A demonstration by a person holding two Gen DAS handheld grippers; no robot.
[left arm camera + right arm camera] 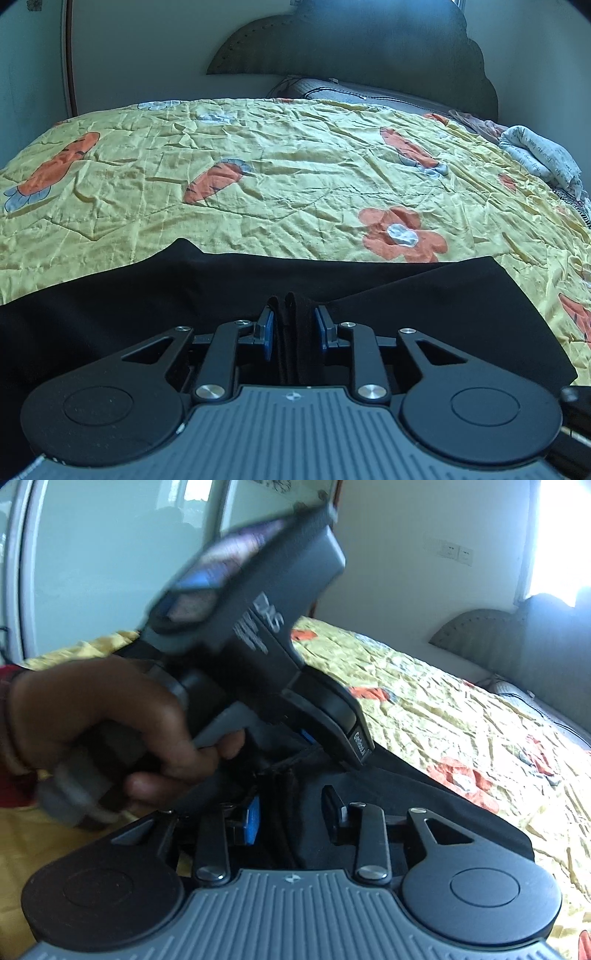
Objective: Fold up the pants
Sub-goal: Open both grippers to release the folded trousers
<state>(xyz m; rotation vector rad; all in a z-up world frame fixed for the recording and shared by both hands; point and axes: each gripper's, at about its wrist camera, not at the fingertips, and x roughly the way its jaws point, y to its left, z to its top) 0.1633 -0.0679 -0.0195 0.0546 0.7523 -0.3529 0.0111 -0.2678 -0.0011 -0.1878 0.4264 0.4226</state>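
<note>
The black pants (406, 295) lie on a yellow quilt (277, 184) with orange carrots and flowers. My left gripper (293, 317) is shut on a bunched fold of the pants, which stands between its blue pads (267, 332). In the right wrist view my right gripper (291, 805) holds a fold of the same black pants (424, 805) between its fingers. The left gripper's body (266, 627) and the hand holding it (103, 720) sit just ahead of the right gripper, hiding much of the cloth.
A dark padded headboard (369, 44) and a grey pillow (351, 92) are at the bed's far end. A white printed cloth (543, 155) lies bunched at the right edge. A white wardrobe door (110, 554) stands beyond the bed.
</note>
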